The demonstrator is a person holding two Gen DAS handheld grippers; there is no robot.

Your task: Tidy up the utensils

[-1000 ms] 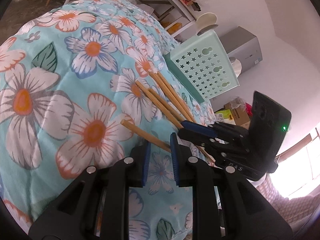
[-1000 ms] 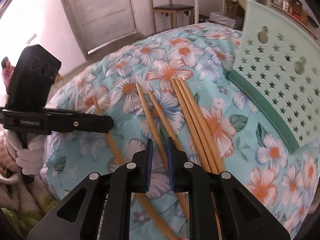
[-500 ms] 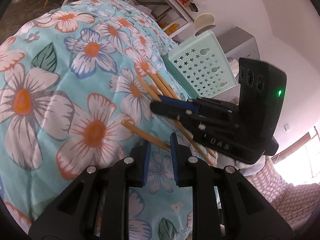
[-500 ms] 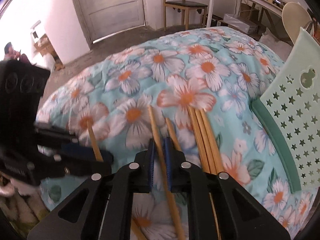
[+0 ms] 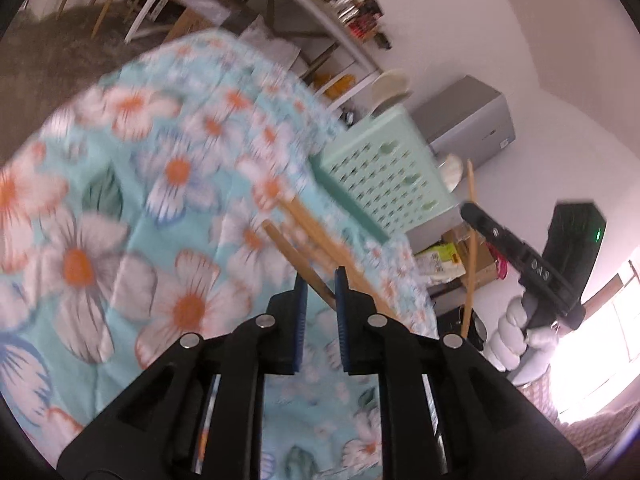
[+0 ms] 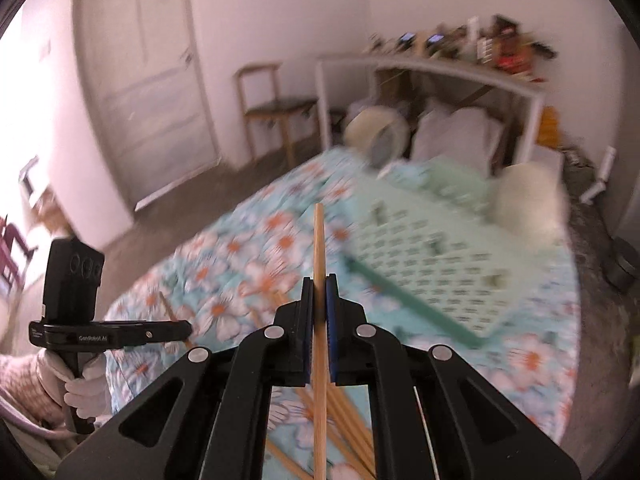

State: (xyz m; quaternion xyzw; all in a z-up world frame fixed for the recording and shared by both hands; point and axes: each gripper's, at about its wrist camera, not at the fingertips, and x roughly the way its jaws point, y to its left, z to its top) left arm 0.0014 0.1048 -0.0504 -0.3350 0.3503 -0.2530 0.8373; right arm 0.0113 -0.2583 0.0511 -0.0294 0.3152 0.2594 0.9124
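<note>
1. The right gripper (image 6: 319, 312) pinches one chopstick (image 6: 319, 248), which stands upright between its pads, lifted clear of the quilt (image 6: 256, 256).
2. The left gripper (image 5: 320, 288) is closing its jaws on another stick (image 5: 298, 258); blur hides whether the pads press it yet.
3. The remaining sticks (image 6: 344, 412) lie on the quilt under the right gripper.
4. The step in hand looks like pick-up. Next, the held stick likely goes to the green basket (image 6: 440, 248) at 2 o'clock in the right view, which calls for tilting it to the opening.

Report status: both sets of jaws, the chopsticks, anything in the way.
Right gripper shut on one chopstick, lifted clear. Left gripper closing, another chopstick between its jaws. Green basket beyond, path unobstructed.
</note>
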